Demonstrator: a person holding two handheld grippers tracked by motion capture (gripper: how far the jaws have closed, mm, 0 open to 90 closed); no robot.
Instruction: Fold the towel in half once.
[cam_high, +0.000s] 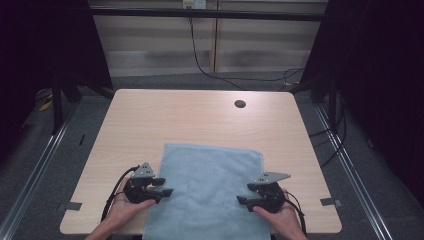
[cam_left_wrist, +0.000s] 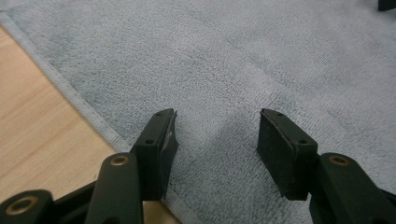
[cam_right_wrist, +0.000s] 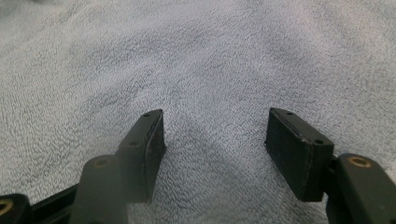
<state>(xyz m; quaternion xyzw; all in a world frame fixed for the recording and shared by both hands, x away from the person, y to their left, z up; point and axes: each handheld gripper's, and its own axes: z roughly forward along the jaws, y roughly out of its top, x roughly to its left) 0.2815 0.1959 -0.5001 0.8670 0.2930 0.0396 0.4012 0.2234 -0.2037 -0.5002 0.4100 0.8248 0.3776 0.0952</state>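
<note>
Black, blocky jaws with flat pads and brass rivets rise over looped terry pile in both gripper views. That pale blue-grey towel (cam_high: 207, 192) is a soft rectangle with a stitched hem, spread flat on the near half of the light wood-grain tabletop (cam_high: 200, 117), its near end reaching the front edge. At its left hem the left claw (cam_high: 166, 188) stands parted and holds nothing. At the right hem the right claw (cam_high: 245, 194) gapes equally, also unladen, poised over the cloth.

The left gripper (cam_left_wrist: 217, 133) holds its black jaws apart above a pale blue terry towel (cam_left_wrist: 243, 60), whose hemmed edge crosses the light wooden tabletop (cam_left_wrist: 32, 121).
</note>
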